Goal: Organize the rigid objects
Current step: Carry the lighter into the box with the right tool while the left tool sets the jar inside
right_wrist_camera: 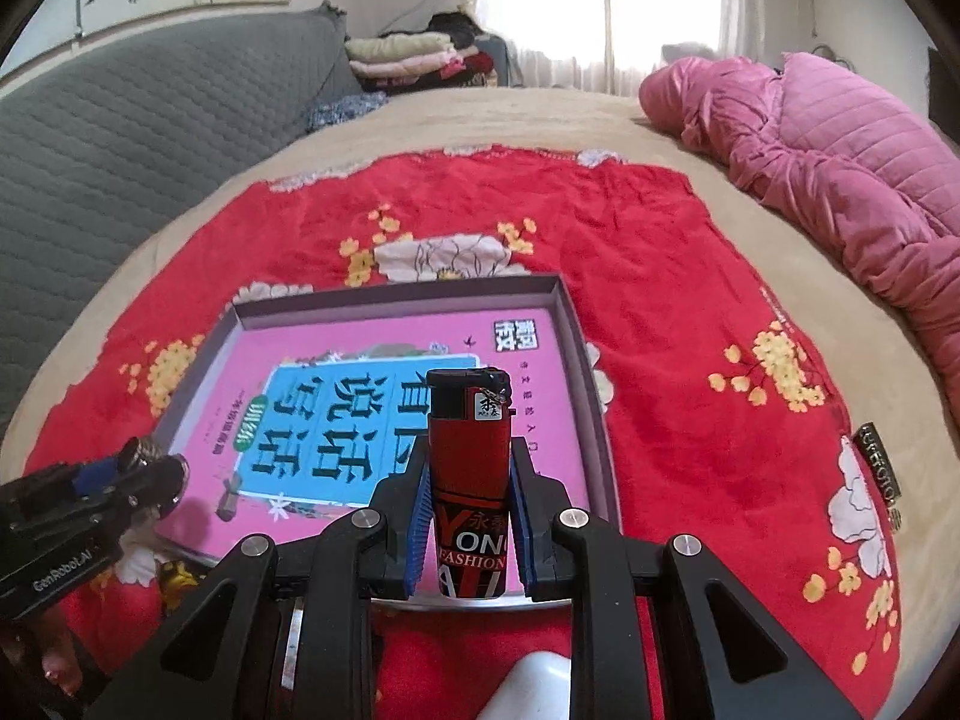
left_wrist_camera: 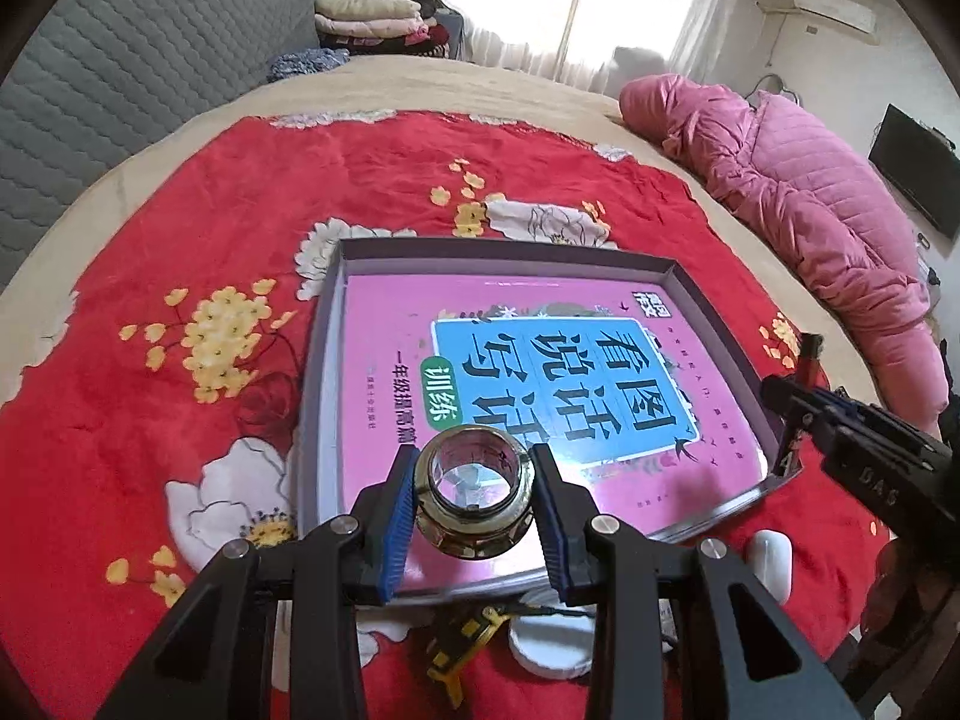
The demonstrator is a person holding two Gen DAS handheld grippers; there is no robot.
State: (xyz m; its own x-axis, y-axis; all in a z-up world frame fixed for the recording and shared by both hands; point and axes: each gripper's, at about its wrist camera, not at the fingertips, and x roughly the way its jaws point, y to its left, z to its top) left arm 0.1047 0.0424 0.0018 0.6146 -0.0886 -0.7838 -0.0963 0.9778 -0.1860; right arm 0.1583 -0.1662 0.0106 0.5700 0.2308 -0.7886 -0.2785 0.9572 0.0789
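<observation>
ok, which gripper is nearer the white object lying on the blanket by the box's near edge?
Left. The white object lies just beside the left gripper, which holds a jar. The right gripper, holding a lighter, is further along the box edge.

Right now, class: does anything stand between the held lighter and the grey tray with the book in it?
Nothing visible does. The right gripper holds the red lighter over the pink book in the tray, with no object between them.
</observation>
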